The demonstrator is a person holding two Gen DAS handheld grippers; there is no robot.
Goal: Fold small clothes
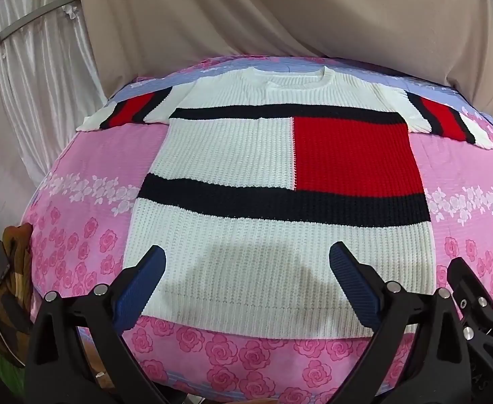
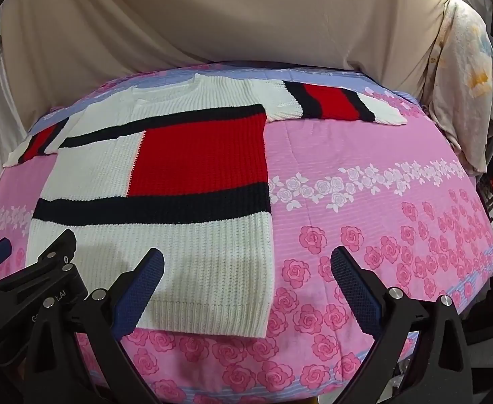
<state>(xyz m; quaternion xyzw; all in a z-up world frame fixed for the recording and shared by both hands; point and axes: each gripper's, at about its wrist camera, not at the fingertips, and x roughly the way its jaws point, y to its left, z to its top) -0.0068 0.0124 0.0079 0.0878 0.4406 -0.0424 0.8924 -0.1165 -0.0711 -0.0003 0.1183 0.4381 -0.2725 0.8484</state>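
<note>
1. Knitted in white, red and black, the sweater lies flat and face up on the pink rose-printed bedspread, neck toward the far drape, both sleeves stretched out to the sides, hem nearest the cameras.
2. No fold looks begun: the body is smooth and the sleeves are not tucked in, so I judge this to be the start, with the garment laid out ready.
3. The left gripper hovers over the middle of the hem, its jaws spread wide and holding nothing.
4. The right gripper hangs above the hem's right corner, jaws likewise spread and empty; one blue pad sits over knit, the other over bedspread.
5. Next, each claw probably needs to travel out to a sleeve or side edge, pinch the thick knit fully, and carry it inward over the body.
</note>
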